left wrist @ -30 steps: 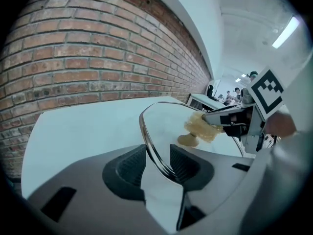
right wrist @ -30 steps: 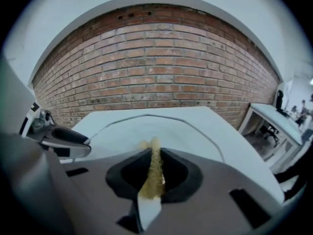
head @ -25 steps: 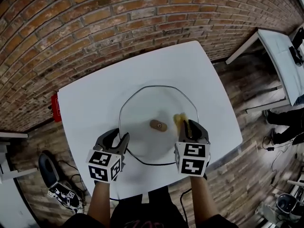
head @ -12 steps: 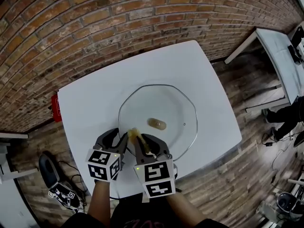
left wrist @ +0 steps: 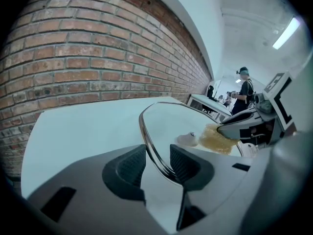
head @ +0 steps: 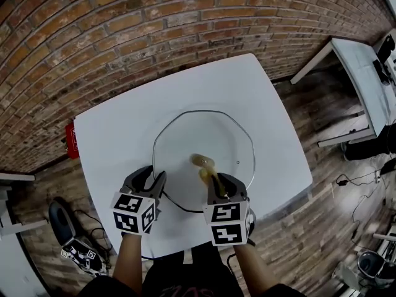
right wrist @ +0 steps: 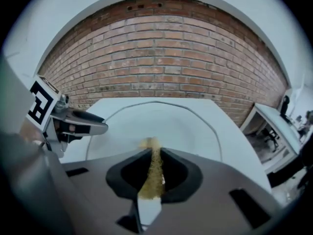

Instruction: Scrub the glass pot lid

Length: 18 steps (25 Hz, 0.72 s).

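Our left gripper point(head: 154, 178) jaws pinch the glass pot lid point(head: 204, 135) by its rim. Right gripper point(head: 213, 179) jaws clamp the scouring pad point(head: 204, 173). We should press flat, overlapping strokes around the knob point(head: 199, 160).

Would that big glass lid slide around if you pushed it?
Probably yes: the glass lid rests on a smooth white table, which may be why the left gripper pinches its rim. It looks stiff, and being glass, likely breakable if dropped.

The scouring pad point(right wrist: 152, 169) is blurred at its tip; the left tongs point(head: 155, 179) cover part of the lid point(head: 204, 135).
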### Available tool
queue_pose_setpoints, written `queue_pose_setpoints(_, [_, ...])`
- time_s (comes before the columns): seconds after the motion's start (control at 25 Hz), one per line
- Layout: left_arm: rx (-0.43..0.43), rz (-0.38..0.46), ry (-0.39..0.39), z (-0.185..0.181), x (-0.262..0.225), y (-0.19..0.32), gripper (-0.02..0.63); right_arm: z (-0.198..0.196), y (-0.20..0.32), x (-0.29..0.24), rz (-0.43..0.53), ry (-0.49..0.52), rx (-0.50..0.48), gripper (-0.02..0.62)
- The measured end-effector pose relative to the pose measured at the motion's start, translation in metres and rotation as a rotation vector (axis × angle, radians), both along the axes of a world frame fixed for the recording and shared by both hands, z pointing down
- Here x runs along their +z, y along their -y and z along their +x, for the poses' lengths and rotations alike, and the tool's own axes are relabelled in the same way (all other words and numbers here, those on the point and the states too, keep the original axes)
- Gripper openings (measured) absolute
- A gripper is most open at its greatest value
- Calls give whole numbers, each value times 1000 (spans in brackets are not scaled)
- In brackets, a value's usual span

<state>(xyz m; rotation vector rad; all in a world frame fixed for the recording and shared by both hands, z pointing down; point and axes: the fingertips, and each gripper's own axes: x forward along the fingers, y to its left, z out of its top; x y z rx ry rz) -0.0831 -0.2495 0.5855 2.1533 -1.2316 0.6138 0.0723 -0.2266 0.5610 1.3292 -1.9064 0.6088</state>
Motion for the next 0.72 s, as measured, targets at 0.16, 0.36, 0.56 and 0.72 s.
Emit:
queue_pose_setpoints(0.16, [1,1,2,0,0,0,153,41,3,1,-10,-76,62,57])
queue_pose_setpoints(0.36, [2,1,4,0,0,1,153,63,9,-1,-8,-97,107,57])
queue_pose_setpoints(0.56, [-1,21,0,-2,-4,0,153,52,11,-13,85,-10,108,57])
queue_pose_setpoints(0.72, [-26,75,0,-11,-18,1,146,49,11,-22,136,29,111,57])
